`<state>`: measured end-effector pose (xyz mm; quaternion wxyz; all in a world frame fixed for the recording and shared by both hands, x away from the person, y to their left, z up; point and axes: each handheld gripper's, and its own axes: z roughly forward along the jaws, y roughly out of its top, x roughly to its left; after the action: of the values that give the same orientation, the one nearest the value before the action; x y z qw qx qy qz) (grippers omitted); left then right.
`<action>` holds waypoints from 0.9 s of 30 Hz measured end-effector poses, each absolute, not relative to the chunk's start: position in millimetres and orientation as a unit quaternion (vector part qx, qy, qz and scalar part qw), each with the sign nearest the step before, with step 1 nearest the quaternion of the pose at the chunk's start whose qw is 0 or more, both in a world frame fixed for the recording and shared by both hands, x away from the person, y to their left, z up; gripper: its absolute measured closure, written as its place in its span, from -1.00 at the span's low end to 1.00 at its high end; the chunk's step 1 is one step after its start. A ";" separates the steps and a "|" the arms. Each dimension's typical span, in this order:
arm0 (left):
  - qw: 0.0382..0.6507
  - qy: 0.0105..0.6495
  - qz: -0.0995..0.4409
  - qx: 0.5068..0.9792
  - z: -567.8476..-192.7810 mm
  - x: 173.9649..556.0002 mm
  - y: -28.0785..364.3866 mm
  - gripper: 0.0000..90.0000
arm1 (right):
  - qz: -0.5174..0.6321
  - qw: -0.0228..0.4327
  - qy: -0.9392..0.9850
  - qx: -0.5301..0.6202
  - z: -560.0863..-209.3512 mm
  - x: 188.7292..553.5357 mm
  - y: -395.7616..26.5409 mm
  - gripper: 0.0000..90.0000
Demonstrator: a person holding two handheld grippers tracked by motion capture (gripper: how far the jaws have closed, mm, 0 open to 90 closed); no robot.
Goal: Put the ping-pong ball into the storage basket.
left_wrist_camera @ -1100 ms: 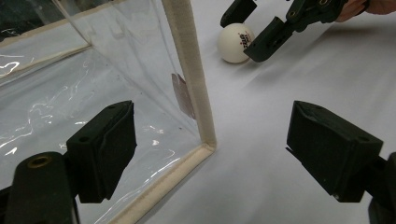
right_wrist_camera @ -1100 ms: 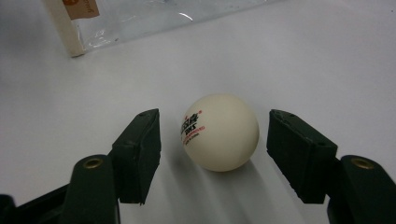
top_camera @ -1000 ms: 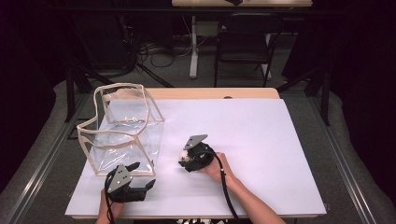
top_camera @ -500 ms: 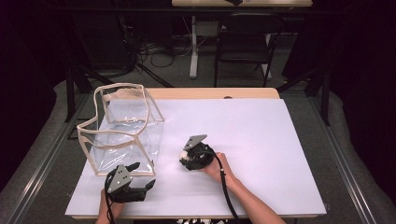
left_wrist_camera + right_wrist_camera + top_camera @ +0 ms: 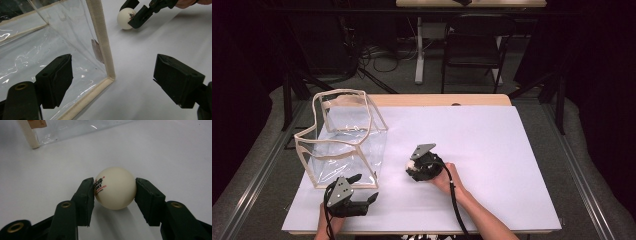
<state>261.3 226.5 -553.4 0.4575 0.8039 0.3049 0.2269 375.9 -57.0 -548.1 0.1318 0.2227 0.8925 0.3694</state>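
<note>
- Black two-jaw left gripper (image 5: pixel 364 192), nearest the table's front edge: jaws spread wide with nothing between them, pointing at the near corner of the bag; in the left gripper view that corner stands between the two pads without touching either.
- Black two-jaw right gripper (image 5: pixel 115 192), a little farther in and to the right: its jaws have just been closing, and both pads now press the sides of the small white table-tennis ball with red and black print (image 5: pixel 115 188).
- Ball position: on the white table cover (image 5: pixel 492 150), near the bag but apart from it.
- Clear plastic box-shaped bag with cream fabric edging (image 5: pixel 343 142), farthest back at the left: upright, top open.
</note>
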 end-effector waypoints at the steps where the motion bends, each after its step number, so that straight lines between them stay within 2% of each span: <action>1: 0.458 0.305 0.227 0.804 -553.5 261.3 226.4 -0.64 | 0.370 0.133 0.892 0.223 -547.8 376.0 -57.5 0.12; 27: 0.461 0.304 0.226 0.802 -553.6 261.3 225.7 -0.64 | 0.386 0.145 0.878 0.243 -527.7 378.8 -77.1 0.12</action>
<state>261.3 225.7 -553.6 0.4613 0.8024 0.3039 0.2260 378.8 -77.1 -527.7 0.1454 0.2431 0.8779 0.3861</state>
